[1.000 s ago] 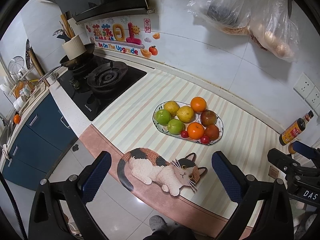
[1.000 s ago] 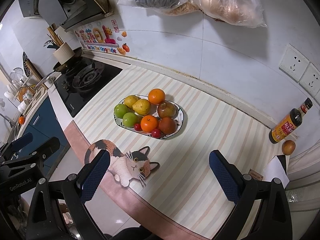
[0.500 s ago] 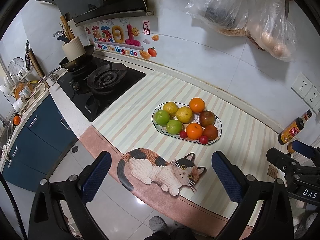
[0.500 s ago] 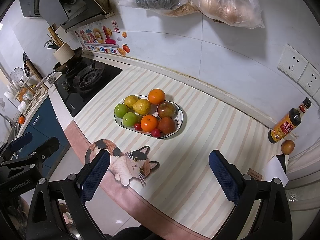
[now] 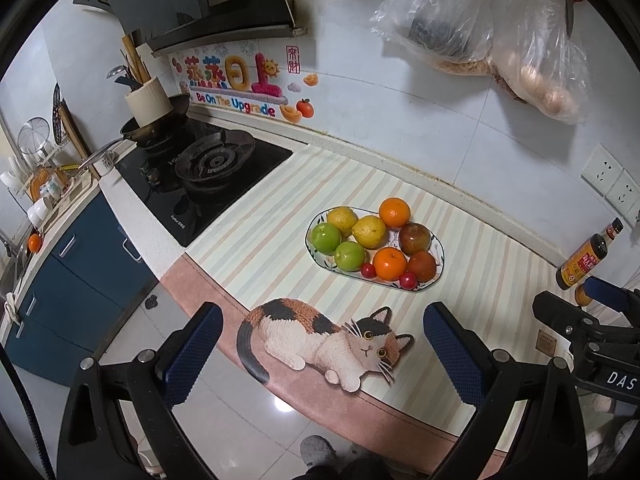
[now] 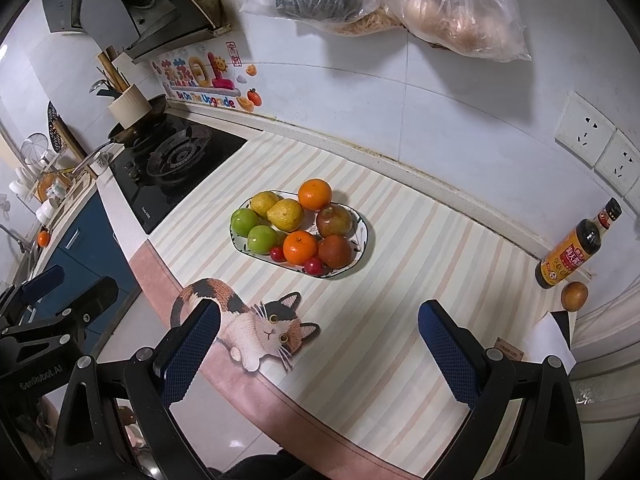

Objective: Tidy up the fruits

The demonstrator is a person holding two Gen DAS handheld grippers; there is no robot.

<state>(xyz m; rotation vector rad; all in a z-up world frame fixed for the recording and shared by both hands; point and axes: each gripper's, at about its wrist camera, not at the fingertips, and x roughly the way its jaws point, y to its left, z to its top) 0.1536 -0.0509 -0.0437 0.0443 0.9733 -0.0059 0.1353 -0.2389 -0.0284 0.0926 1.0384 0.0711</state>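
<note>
Fruits (image 5: pixel 376 242), round and glossy, fill the oval plate (image 5: pixel 439 250) on your striped counter (image 6: pixel 400 280); left hand-held gripper (image 5: pixel 320 344) and right hand-held gripper (image 6: pixel 318 340) gape wide, empty.

We see our left gripper (image 5: pixel 322 344) as a black frame with silver screws and two dark blue textured pads (image 5: pixel 192 354). Our right gripper (image 6: pixel 318 340) has the same build. At 3 o'clock its black body shows white letters "DAS".
</note>
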